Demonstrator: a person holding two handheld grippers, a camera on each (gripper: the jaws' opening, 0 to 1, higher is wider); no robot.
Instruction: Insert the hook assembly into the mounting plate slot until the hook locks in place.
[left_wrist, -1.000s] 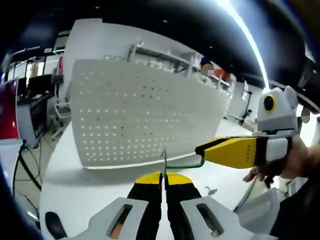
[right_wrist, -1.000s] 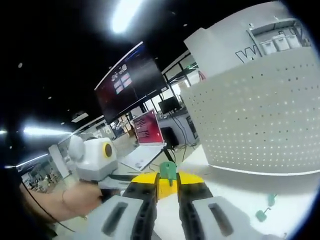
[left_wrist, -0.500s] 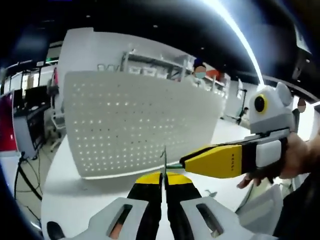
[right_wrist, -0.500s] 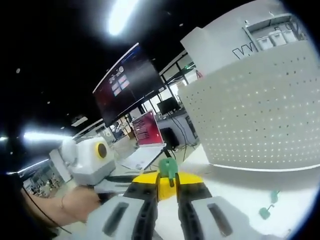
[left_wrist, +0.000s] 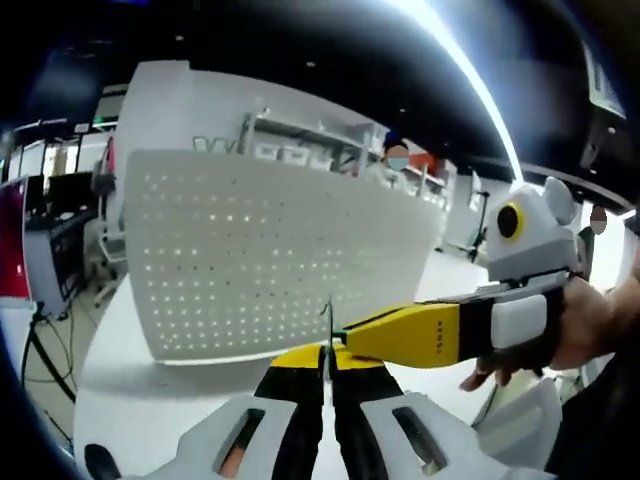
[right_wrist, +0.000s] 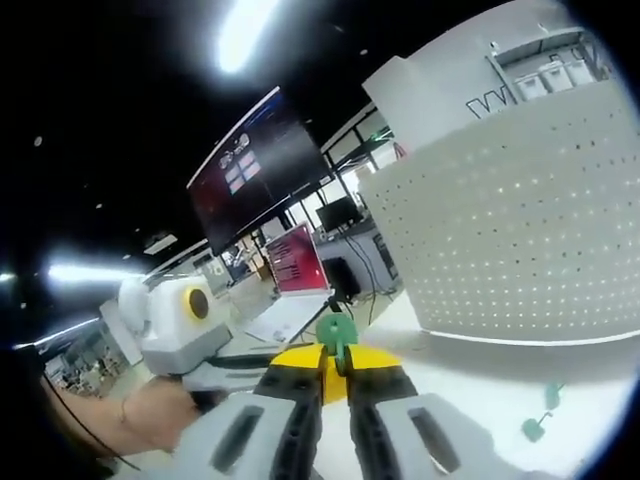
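Two grippers are working one small part in mid-air, above the white desk and in front of the upright perforated mounting plate. The left gripper is pressing its jaws together on a thin metal wire that is sticking up from between the tips. The right gripper is pinching the green hook assembly, whose rounded green head is poking above its jaws. In the left gripper view, the right gripper's yellow jaw is reaching in from the right and meeting the wire just above the left tips; a hand is wrapping its body.

Judging by looks, the hook is light, thin and fairly stiff but bendable under a side load; the plastic head looks small and slippery, so a hold low on the green body seems safest, leaving the wire end free for the slot.

Both grippers are pointing roughly toward the plate, tips converging. Another small green piece is lying on the desk near the plate's foot.
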